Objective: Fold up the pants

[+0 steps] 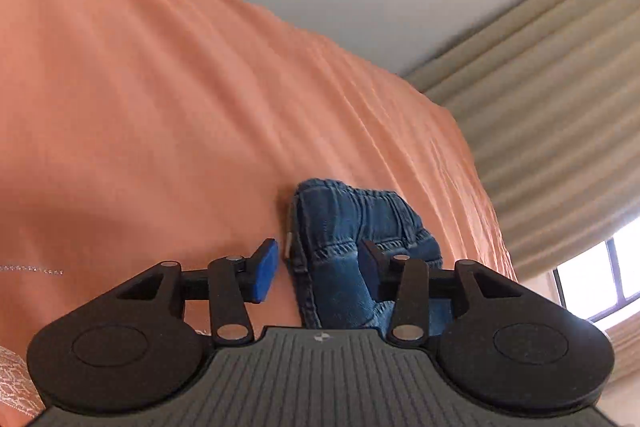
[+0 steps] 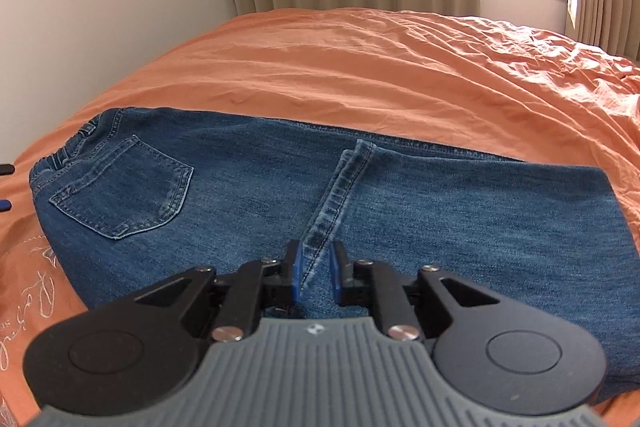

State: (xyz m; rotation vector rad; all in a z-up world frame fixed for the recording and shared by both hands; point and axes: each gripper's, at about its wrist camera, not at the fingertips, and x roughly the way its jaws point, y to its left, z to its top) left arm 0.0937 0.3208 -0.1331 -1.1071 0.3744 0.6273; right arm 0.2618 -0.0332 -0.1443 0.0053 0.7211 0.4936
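- Jeans: blue denim, being laid flat across the orange sheet, folded over, waistband at the left, back pocket facing up, a hem running down the middle.
- Left gripper: jaws being held roughly half open at the waistband end; denim sitting between the pads, not being pressed.
- Right gripper: jaws being held narrowly apart, straddling the hem; a firm grip cannot be told.
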